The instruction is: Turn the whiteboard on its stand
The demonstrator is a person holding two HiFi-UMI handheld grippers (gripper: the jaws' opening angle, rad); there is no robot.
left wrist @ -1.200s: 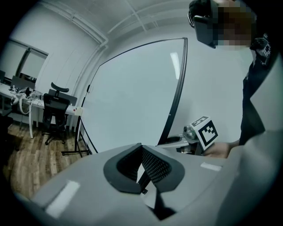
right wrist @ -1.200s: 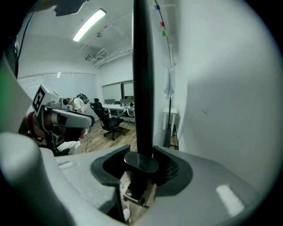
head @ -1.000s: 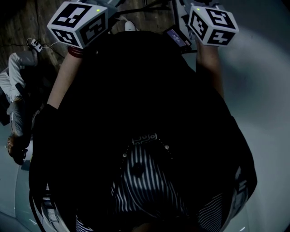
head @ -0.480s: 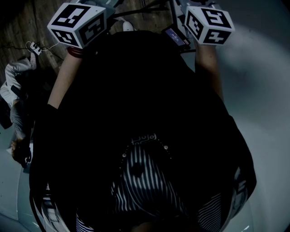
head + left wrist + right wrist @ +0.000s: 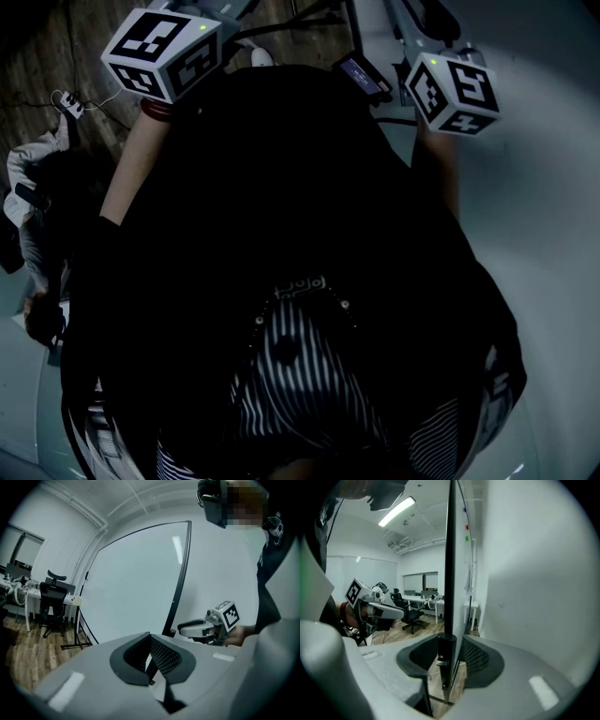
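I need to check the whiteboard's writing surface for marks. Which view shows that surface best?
Left gripper view: the whiteboard's pale face fills the middle, bordered by its black frame. The right gripper view sees it edge-on, mostly frame. The head view is mostly the person's dark torso; no board face is clear.

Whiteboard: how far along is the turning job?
Done: the grasp. The left hand-held gripper and right hand-held gripper each pinch the whiteboard by its dark frame. In hand: the turn itself, the board showing edge-on to the right one. Left: I can't tell how much swing remains.
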